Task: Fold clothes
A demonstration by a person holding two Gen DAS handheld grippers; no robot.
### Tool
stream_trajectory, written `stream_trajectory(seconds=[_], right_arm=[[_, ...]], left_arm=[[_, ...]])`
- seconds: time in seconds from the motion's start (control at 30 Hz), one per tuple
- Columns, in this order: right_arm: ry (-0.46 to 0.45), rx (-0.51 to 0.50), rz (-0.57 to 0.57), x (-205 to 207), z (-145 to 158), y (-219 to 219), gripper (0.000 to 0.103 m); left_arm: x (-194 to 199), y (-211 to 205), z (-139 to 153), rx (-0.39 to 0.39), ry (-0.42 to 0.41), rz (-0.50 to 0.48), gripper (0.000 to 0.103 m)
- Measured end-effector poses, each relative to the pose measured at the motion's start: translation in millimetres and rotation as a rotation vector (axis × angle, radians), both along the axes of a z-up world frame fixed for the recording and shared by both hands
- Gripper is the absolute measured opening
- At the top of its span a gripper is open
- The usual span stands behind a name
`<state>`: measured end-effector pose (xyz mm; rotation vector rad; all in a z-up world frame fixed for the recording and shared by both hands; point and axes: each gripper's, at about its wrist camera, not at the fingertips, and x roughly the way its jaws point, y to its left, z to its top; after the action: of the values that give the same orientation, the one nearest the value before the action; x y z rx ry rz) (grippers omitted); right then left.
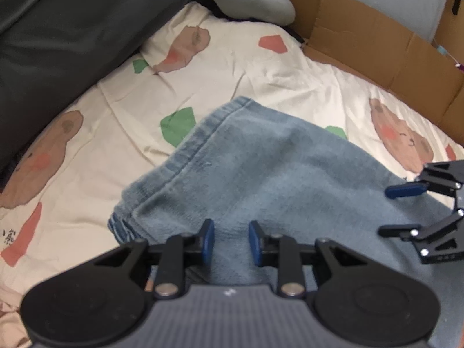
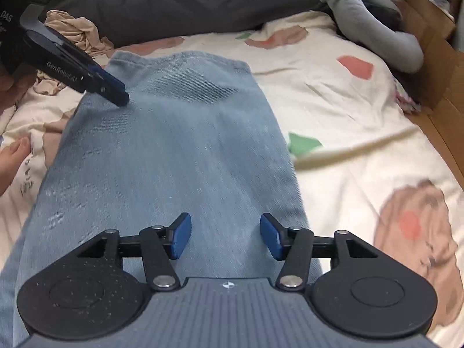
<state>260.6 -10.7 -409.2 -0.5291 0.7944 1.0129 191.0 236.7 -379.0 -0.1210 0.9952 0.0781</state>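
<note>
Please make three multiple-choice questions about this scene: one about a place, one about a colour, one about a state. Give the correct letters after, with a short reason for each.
1. Where do the jeans lie?
A. inside the cardboard box
B. on the printed sheet
C. on a wooden floor

2. What colour are the pads on the fingers of the left gripper?
A. blue
B. red
C. yellow

3. How does the right gripper stand?
A. shut on the jeans
B. open, holding nothing
C. shut on the grey pillow

Answers:
1 B: the denim is spread on the cream printed sheet, while the cardboard box stands beside it.
2 A: blue pads face each other on the black fingers.
3 B: a clear gap shows between its fingers, with only denim beneath.
</note>
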Motion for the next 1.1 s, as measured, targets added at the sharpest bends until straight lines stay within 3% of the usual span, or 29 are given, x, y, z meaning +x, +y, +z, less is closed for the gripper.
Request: stream_trajectory(seconds=[0.7,1.1], right_arm=[[0.057,-0.027,-0.102,-32,-3,-111,0.06],[0.029,-0.036,-0.169,-64,-1,-172,0.06]], left_arm=[[8,14,-6,-0.03,0.048,0.025,0.016],[11,11,4,-0.039,0.062,0.068,0.015]])
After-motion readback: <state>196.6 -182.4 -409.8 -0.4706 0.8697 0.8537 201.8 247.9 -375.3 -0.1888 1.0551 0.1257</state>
